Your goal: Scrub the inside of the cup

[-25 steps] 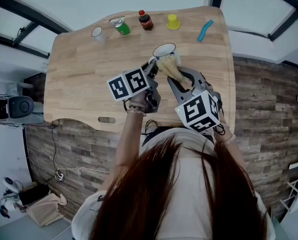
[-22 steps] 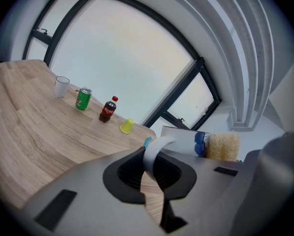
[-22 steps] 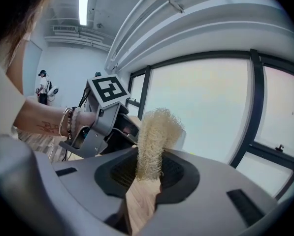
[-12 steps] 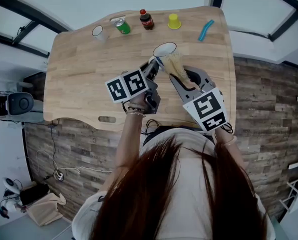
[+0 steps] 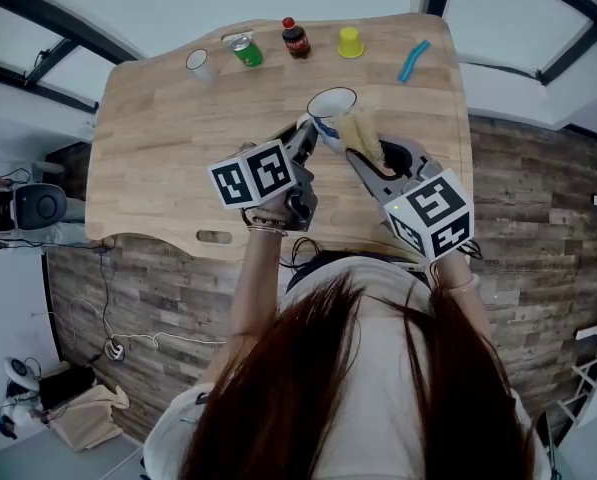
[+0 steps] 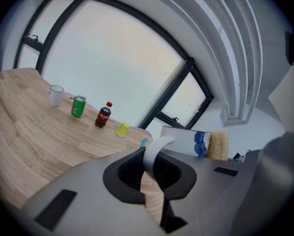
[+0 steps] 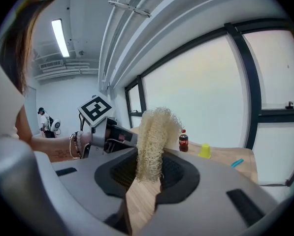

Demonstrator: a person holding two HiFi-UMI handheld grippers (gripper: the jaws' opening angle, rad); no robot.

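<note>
**Cup gripped by its handle, scrubber at the rim**

The left tool (image 5: 304, 136) pinches only the thin handle (image 6: 154, 151) of the white cup (image 5: 328, 103) over the bench (image 5: 178, 148). The right tool (image 5: 370, 153) is clamped on a pale fibrous scrubber (image 7: 154, 139) just beside the cup's mouth. A hard push could twist the cup round its handle or pull it out of the grip. The soft scrubber could also bend or slide between the jaws.

Setting: indoor lab or test room. Evidence: lone wooden table (image 5: 168, 158) on brick-patterned floor (image 5: 538, 228); loose cables (image 5: 118, 350) near left; dark equipment (image 5: 36, 209) at left; tall dark-framed windows (image 7: 206, 92); strip light (image 7: 60, 37) on bare white ceiling.
</note>
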